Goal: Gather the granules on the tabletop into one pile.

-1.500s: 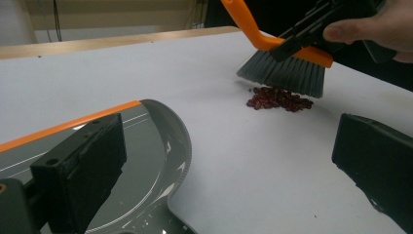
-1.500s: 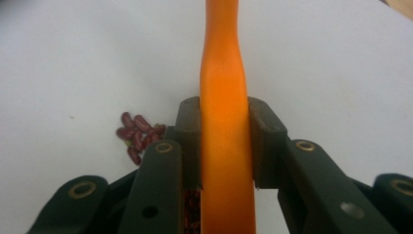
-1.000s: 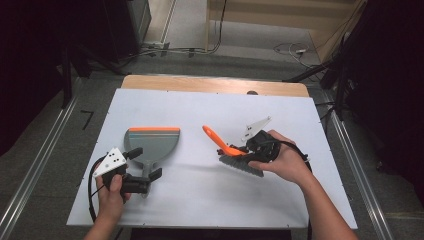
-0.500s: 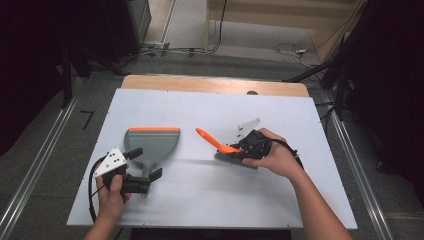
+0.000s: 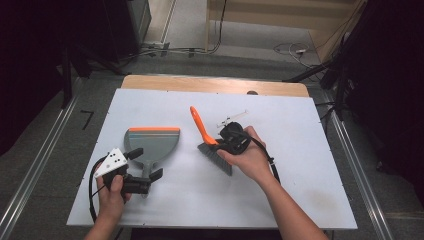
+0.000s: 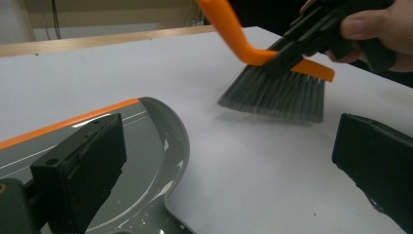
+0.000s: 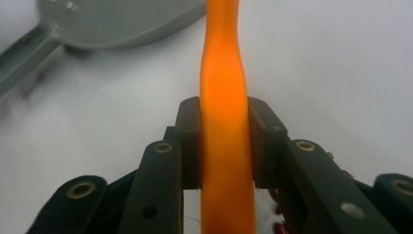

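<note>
A grey dustpan [image 5: 152, 141] with an orange front lip lies flat on the white table, left of centre. My left gripper [image 5: 146, 164] stands open astride the dustpan's handle, one jaw on each side, with nothing clamped. In the left gripper view the two jaws stand wide apart over the dustpan [image 6: 146, 161]. A hand brush [image 5: 214, 156] with grey bristles and an orange handle [image 5: 199, 124] stands just right of the dustpan, bristles on the table. My right gripper [image 5: 225, 142] is shut on that handle [image 7: 224, 97], which the right gripper [image 7: 224, 113] clamps between its pads.
The white table [image 5: 300, 150] has free room on its right half and along the back. A wooden strip [image 5: 210, 85] runs along its far edge. Metal rails [image 5: 45, 150] flank the table on both sides. Cables lie on the floor behind.
My right gripper has carried the brush leftward, closer to the dustpan, and the handle now points more away from me. The left gripper has stayed put.
</note>
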